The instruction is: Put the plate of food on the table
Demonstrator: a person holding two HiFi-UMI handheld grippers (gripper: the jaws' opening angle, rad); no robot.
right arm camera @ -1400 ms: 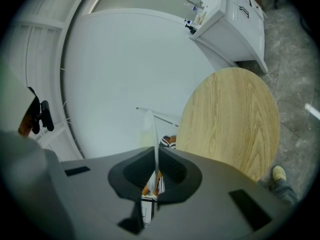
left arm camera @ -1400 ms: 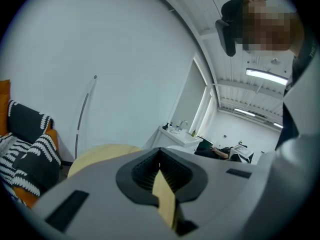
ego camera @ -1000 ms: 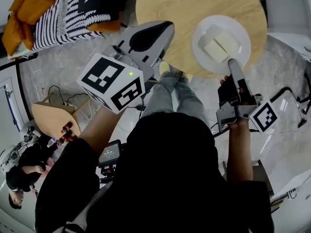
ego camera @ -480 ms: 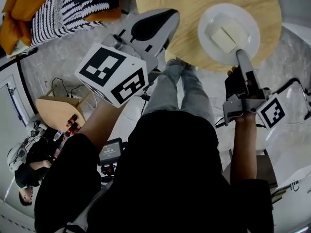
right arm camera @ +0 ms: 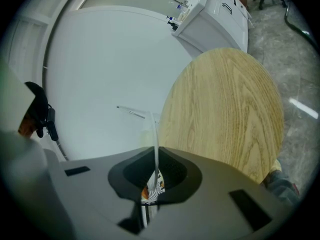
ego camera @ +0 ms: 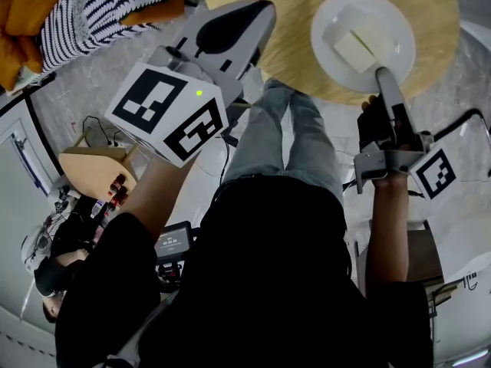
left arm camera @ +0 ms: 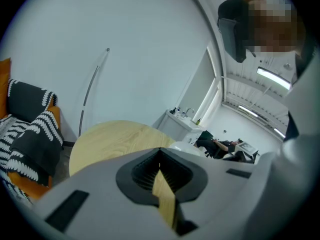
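A white plate (ego camera: 360,41) with a pale block of food (ego camera: 354,48) is over the near side of the round wooden table (ego camera: 291,37). My right gripper (ego camera: 381,77) is shut on its near rim. In the right gripper view the plate rim (right arm camera: 155,144) runs edge-on into the right gripper (right arm camera: 155,171), with the table (right arm camera: 225,114) beyond. I cannot tell whether the plate rests on the wood. My left gripper (ego camera: 230,33) is held high at the table's left edge, shut and holding nothing; its own view shows the left gripper (left arm camera: 161,176) with the table (left arm camera: 110,144) ahead.
An orange sofa with a striped black-and-white blanket (ego camera: 92,6) stands left of the table. A small wooden stool (ego camera: 96,167) and cables lie on the floor at the left. A person sits at the lower left (ego camera: 54,274). A white counter with a sink (left arm camera: 185,121) is behind the table.
The right gripper and the plate have moved a little forward over the table. The left gripper stays raised and has shifted slightly forward too.
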